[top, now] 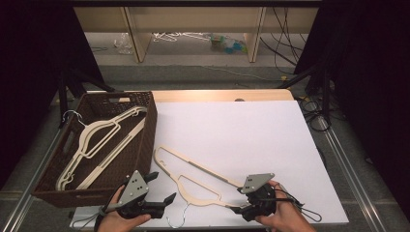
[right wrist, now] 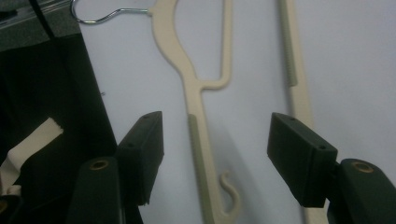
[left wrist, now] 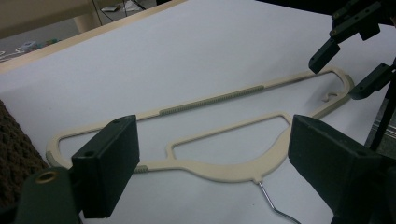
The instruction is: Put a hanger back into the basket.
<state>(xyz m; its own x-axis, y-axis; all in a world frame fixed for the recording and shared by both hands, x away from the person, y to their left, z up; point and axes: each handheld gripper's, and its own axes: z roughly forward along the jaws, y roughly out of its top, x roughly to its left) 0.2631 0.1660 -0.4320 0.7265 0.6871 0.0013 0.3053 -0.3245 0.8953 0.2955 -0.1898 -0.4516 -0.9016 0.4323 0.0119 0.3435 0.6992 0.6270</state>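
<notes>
A cream plastic hanger (top: 198, 165) with a metal hook (top: 176, 220) lies flat on the white table sheet, its hook toward the front edge. My right gripper (top: 239, 199) is at the hanger's right end. In the right gripper view its jaws (right wrist: 219, 140) straddle the hanger's lower arm (right wrist: 194, 88) with a gap on both sides, so it is open. My left gripper (top: 163, 187) sits open near the front left. In the left gripper view the hanger (left wrist: 219, 170) lies just ahead of the wide-spread jaws (left wrist: 210, 154), with the right gripper (left wrist: 345, 70) beyond it.
A brown wicker basket (top: 147, 140) stands at the table's left side and holds two more cream hangers (top: 96, 140). The white sheet (top: 241, 121) stretches to the far and right edges. Cables and table legs lie on the floor beyond.
</notes>
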